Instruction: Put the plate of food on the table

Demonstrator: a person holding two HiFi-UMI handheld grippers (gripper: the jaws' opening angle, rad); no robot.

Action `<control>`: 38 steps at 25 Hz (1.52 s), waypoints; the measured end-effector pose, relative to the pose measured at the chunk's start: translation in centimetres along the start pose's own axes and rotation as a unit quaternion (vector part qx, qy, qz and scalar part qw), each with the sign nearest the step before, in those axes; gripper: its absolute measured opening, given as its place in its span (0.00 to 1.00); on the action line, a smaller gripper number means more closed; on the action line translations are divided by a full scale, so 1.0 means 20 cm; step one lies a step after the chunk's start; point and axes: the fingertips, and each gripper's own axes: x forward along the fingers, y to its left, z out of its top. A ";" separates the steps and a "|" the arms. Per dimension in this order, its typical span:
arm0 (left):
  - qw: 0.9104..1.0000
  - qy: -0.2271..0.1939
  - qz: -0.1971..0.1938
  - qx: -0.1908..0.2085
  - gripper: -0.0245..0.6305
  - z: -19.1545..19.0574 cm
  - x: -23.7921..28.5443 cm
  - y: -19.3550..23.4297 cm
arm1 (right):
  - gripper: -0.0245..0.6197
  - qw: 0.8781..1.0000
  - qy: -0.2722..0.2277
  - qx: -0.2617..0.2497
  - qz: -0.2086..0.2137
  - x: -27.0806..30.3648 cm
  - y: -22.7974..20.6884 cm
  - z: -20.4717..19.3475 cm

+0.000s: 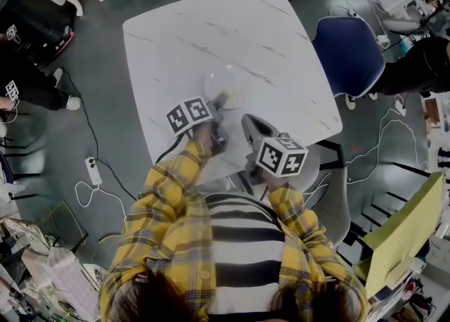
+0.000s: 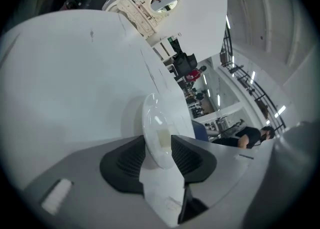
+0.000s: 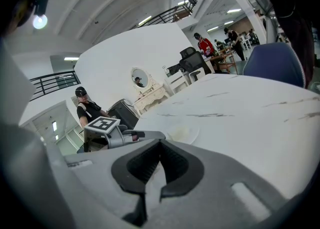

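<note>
The left gripper (image 2: pixel 159 144) is held with its jaws apart, and the near rim of a clear plate (image 2: pixel 156 118) is found between them. The ribbed pads stand just beside the rim on either side, and no pressing on it can be made out. A small pale piece of food (image 2: pixel 163 138) is seen on the plate, right at the jaw tips. The plate is laid flat on the white marbled desk (image 2: pixel 70 83), as the head view shows, and most of its disc reaches out ahead of the left jaws.

The right gripper (image 3: pixel 160 143) is held with its jaws together, tip against tip, and nothing is clamped between them. Bare desk is seen just below and ahead of these jaws. The plate lies a little ahead of them and slightly to their right, apart from them. To their left, the marker cube (image 3: pixel 102 124) of the left gripper is seen nearby.

Further out, a blue chair (image 3: pixel 275 63) is set at the desk's far edge, ahead and to the right of the right jaws. Well beyond the desk, a white dresser (image 3: pixel 150 97) with an oval mirror (image 3: pixel 141 79) is placed against a white wall, and a few people are seen in the background.
</note>
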 end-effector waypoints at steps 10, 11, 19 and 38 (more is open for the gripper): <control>0.968 0.054 0.090 0.228 0.48 -0.04 -0.03 0.03 | 0.04 1.000 0.000 -0.001 0.005 0.00 0.02 0.00; 0.959 0.061 0.099 0.260 0.48 -0.04 -0.03 0.03 | 0.04 1.000 0.000 -0.001 0.005 -0.01 0.03 0.00; 0.884 0.057 0.169 0.432 0.48 0.04 -0.08 0.10 | 0.04 1.000 0.002 -0.004 0.011 0.00 0.05 -0.02; 0.990 -0.024 -0.053 0.132 0.03 -0.03 -0.27 -0.13 | 0.04 1.000 0.013 -0.020 0.007 0.06 0.03 -0.03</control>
